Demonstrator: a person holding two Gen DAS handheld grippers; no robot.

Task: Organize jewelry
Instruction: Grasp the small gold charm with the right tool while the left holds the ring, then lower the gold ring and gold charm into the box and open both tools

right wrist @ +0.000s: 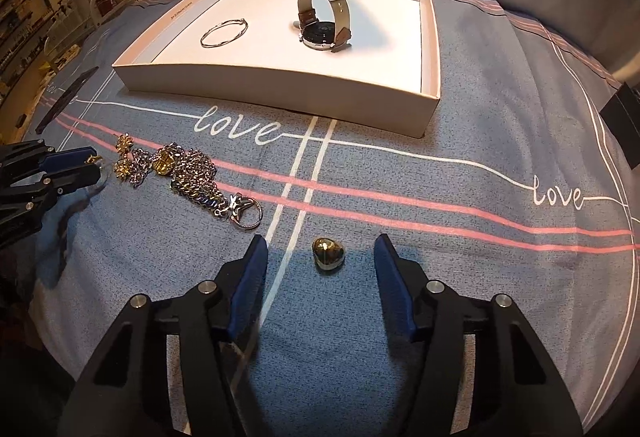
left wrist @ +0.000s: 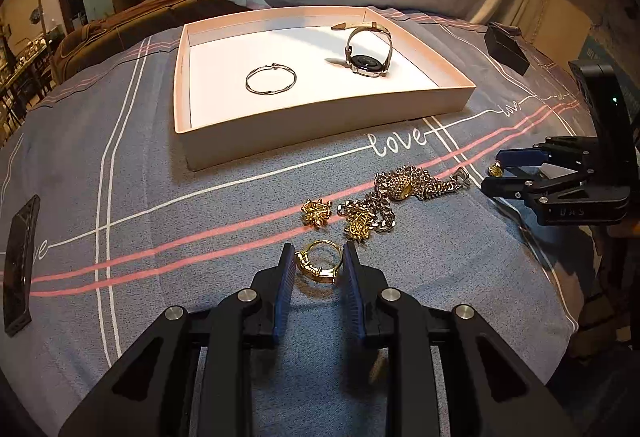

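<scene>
Left wrist view: the left gripper is seen clamped on a gold ring near the bedspread's front edge, presumably for transfer to the pink tray, where a bangle and watch are already kept. Right wrist view: the right gripper is held apart around a gold heart charm, untouched, so a grasp is judged pending; the chain pile is left toward the left edge.

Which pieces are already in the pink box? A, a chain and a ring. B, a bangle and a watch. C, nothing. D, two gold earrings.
B: the pink box holds only a thin bangle and a strapped watch.
</scene>
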